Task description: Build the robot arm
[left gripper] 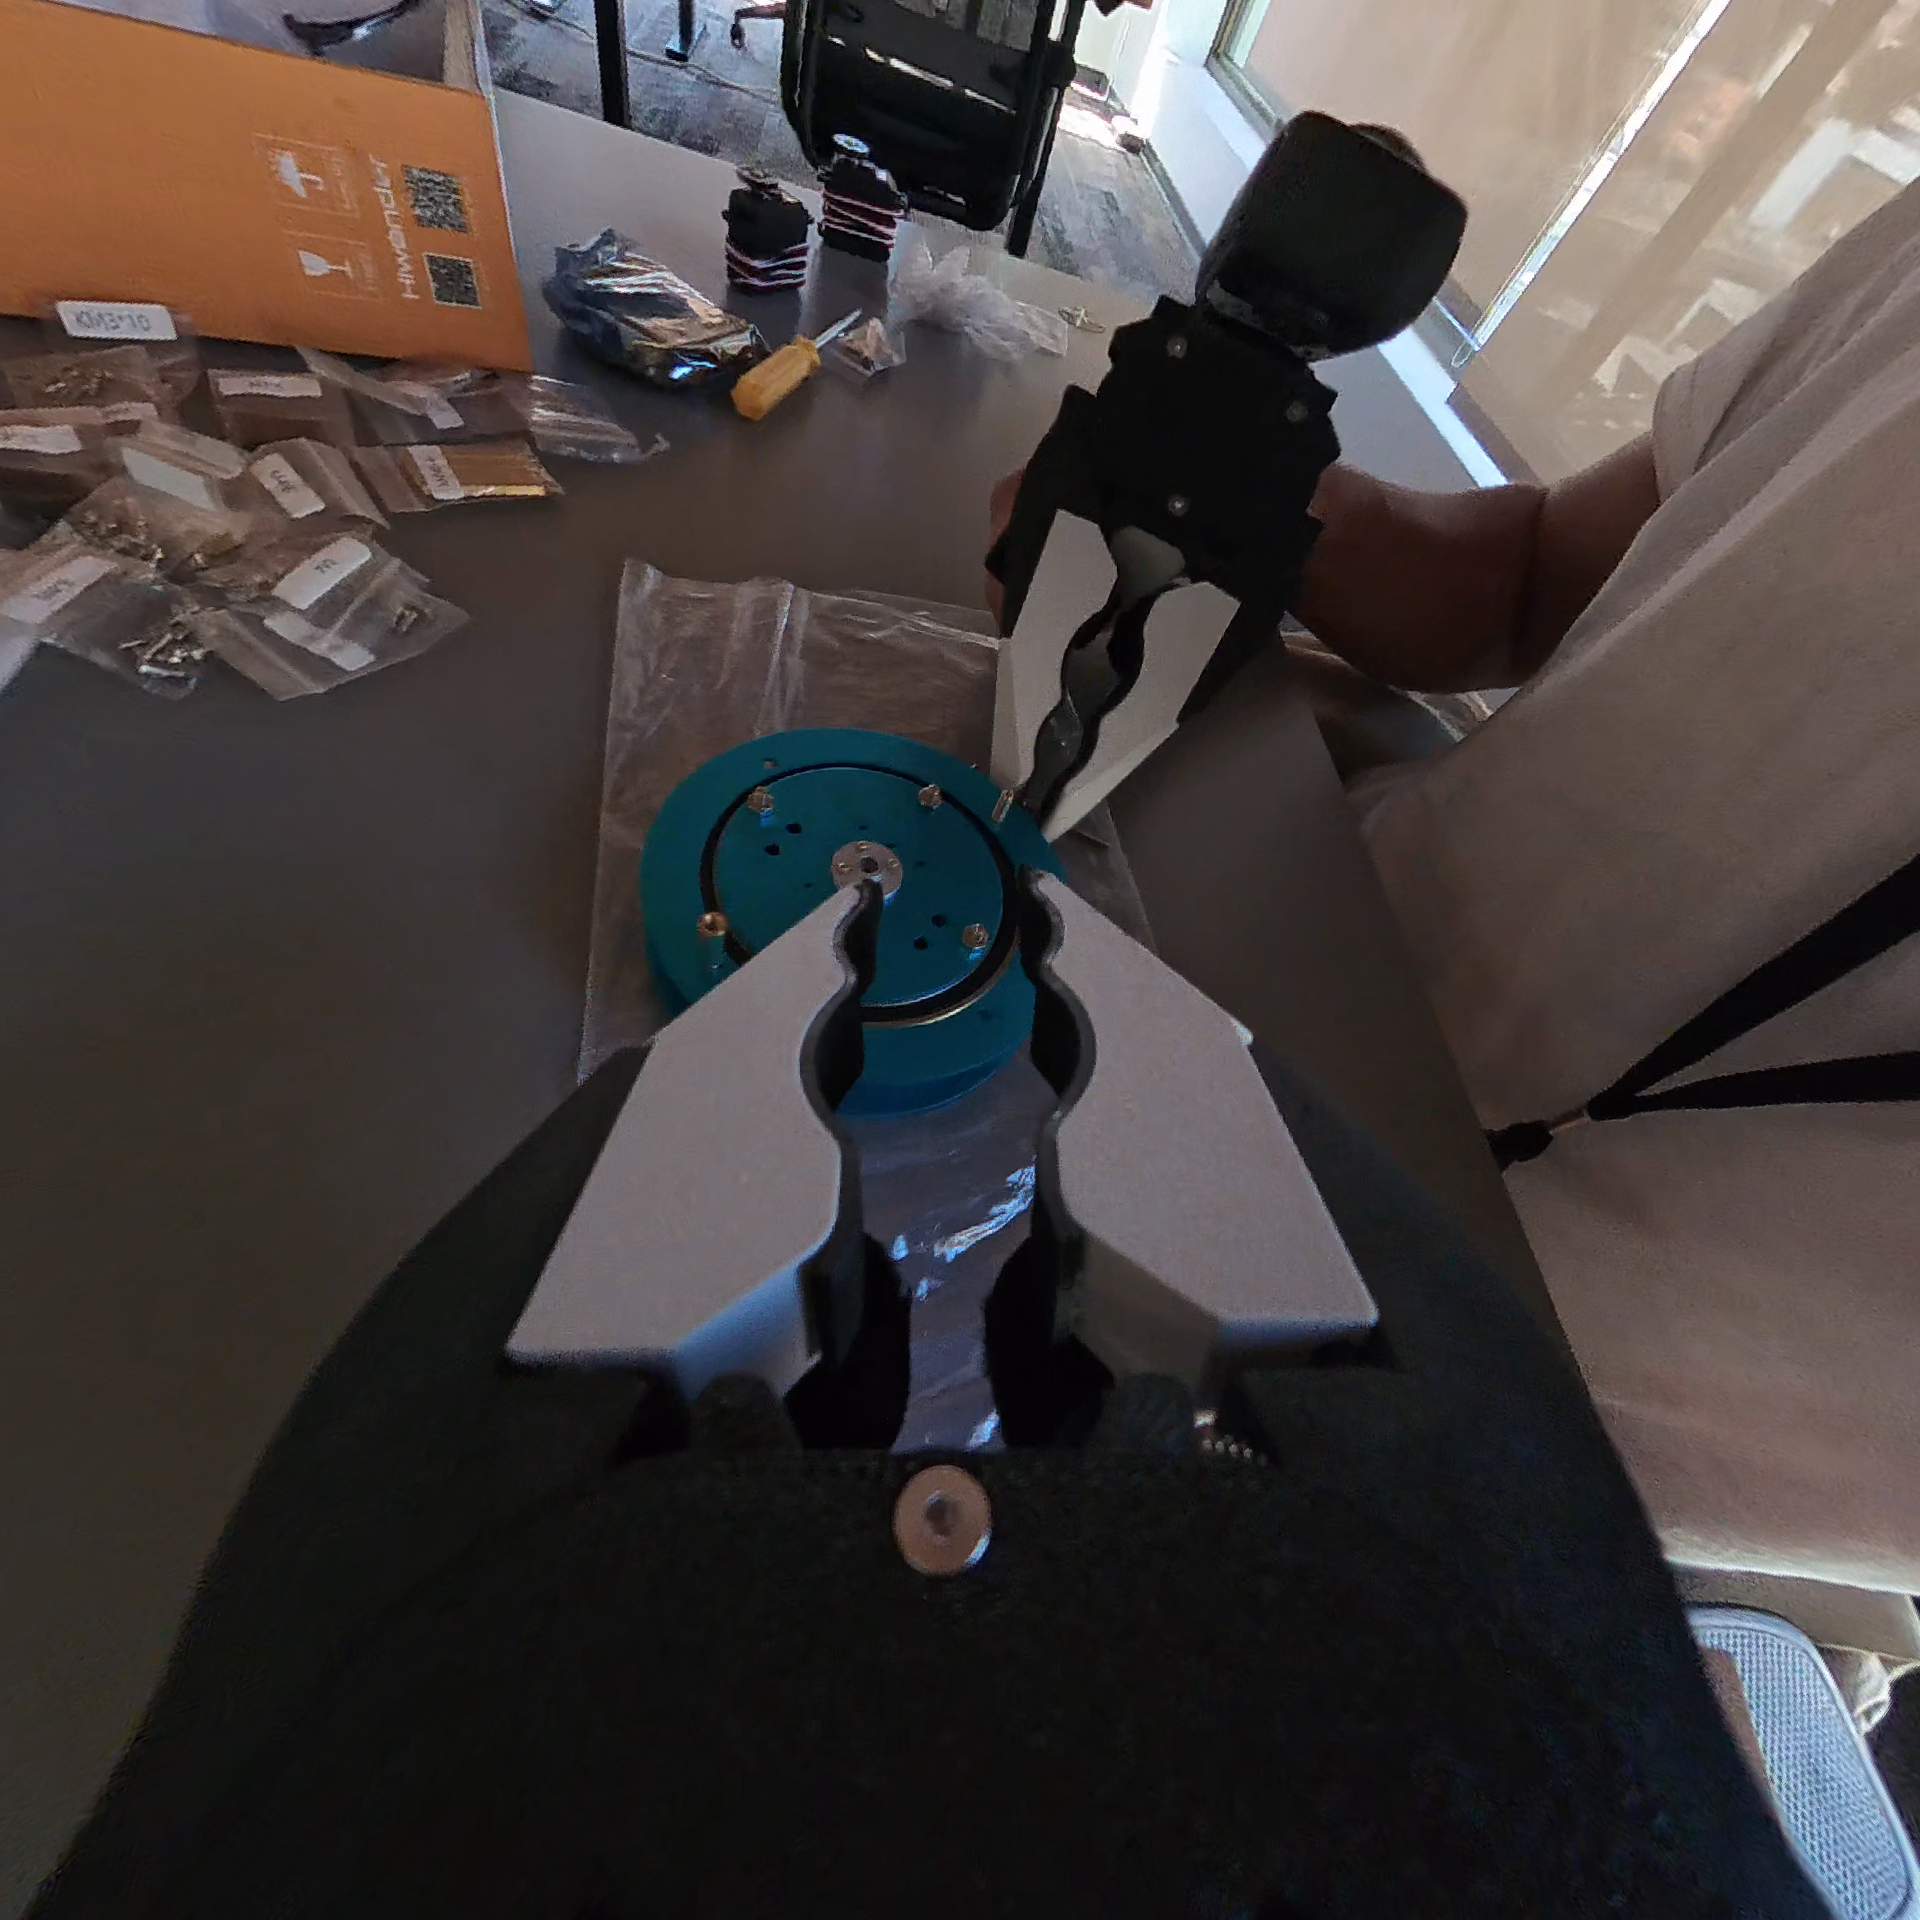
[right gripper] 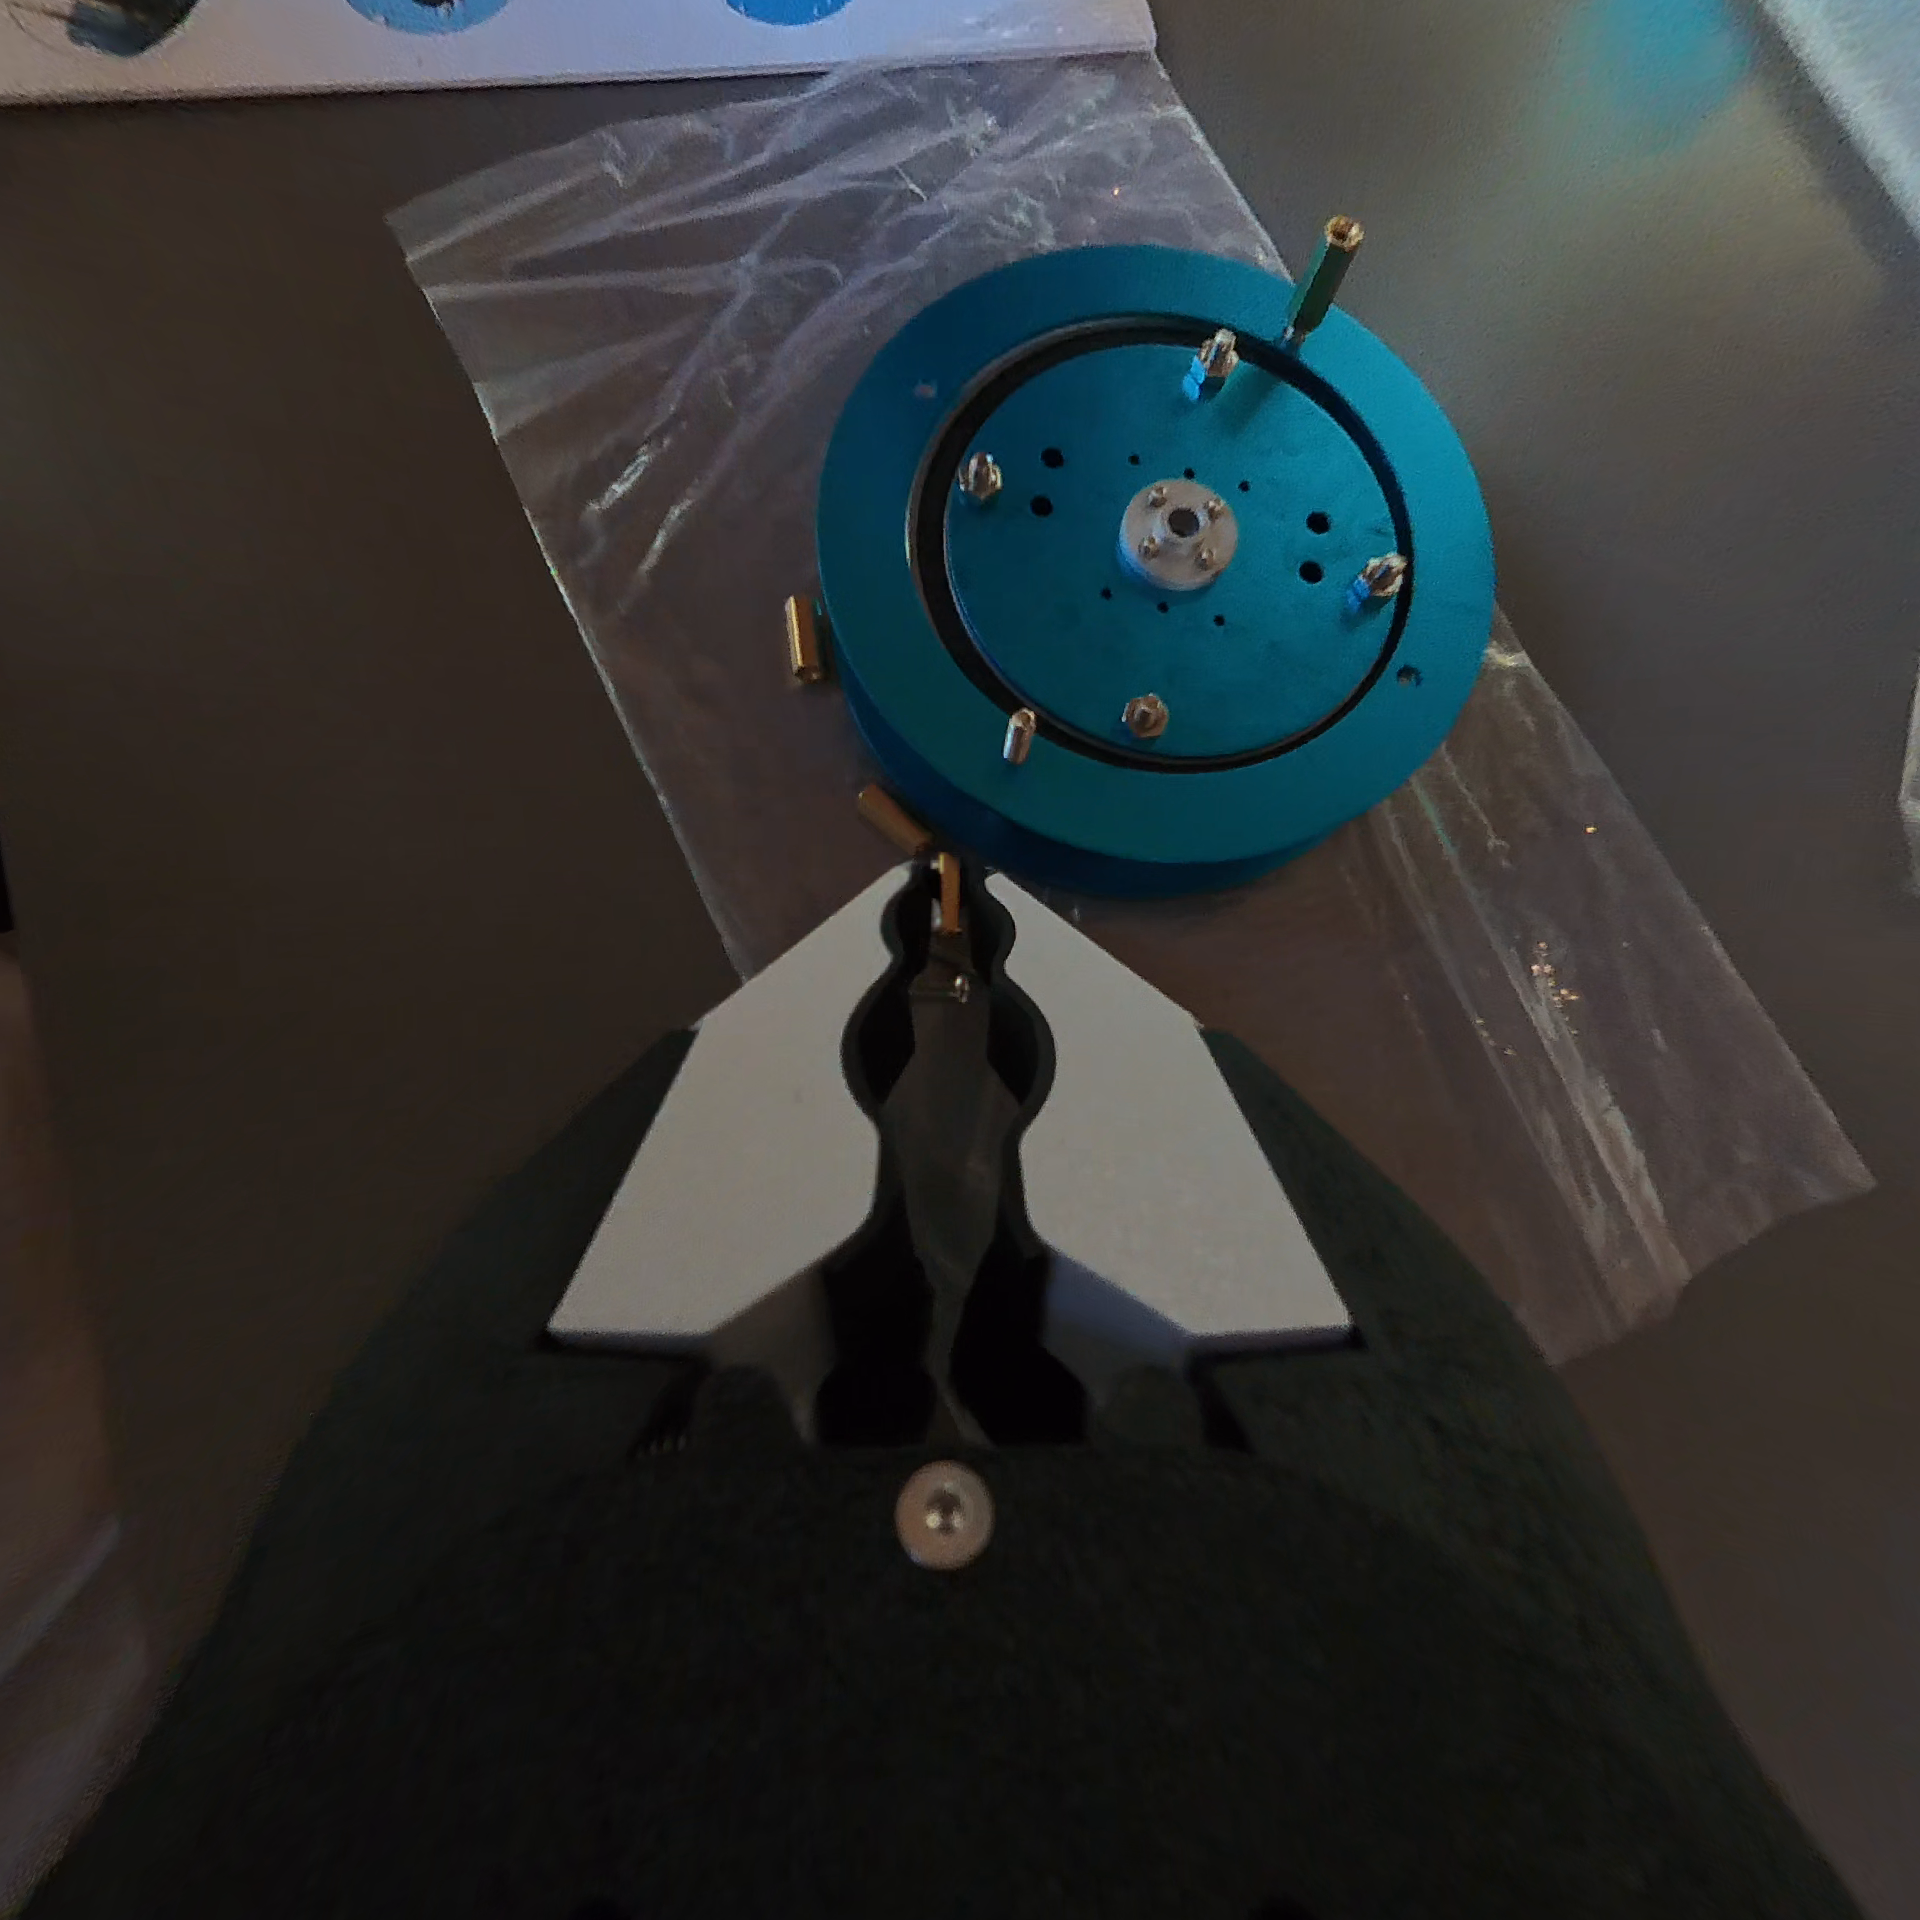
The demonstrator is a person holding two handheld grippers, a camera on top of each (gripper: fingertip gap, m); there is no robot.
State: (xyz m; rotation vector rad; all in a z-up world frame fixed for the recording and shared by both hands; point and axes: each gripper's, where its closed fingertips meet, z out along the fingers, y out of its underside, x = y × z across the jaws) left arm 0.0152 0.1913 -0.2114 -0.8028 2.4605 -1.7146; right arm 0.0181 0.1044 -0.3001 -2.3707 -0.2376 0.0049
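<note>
A blue round metal disc assembly point(left gripper: 831, 862) lies on a clear plastic bag point(left gripper: 727, 675) on the grey table. It carries several upright brass standoffs and a silver hub. My left gripper point(left gripper: 945, 904) is open, its fingertips over the near half of the disc; it holds nothing. My right gripper point(right gripper: 948, 899) is shut on a small brass standoff point(right gripper: 948, 888) right at the disc's point(right gripper: 1153, 571) near rim. It also shows in the left wrist view point(left gripper: 1034, 816). Two loose brass standoffs point(right gripper: 802, 639) lie on the bag by the rim.
An orange cardboard box point(left gripper: 249, 177), several small bags of screws point(left gripper: 208, 520), a yellow screwdriver point(left gripper: 790, 364) and two black servos point(left gripper: 769, 239) lie at the far left. A person's torso point(left gripper: 1714, 779) is at the right. A white sheet point(right gripper: 623, 52) lies beyond the bag. One gripper's finger ends stand about 12 cm off the other's.
</note>
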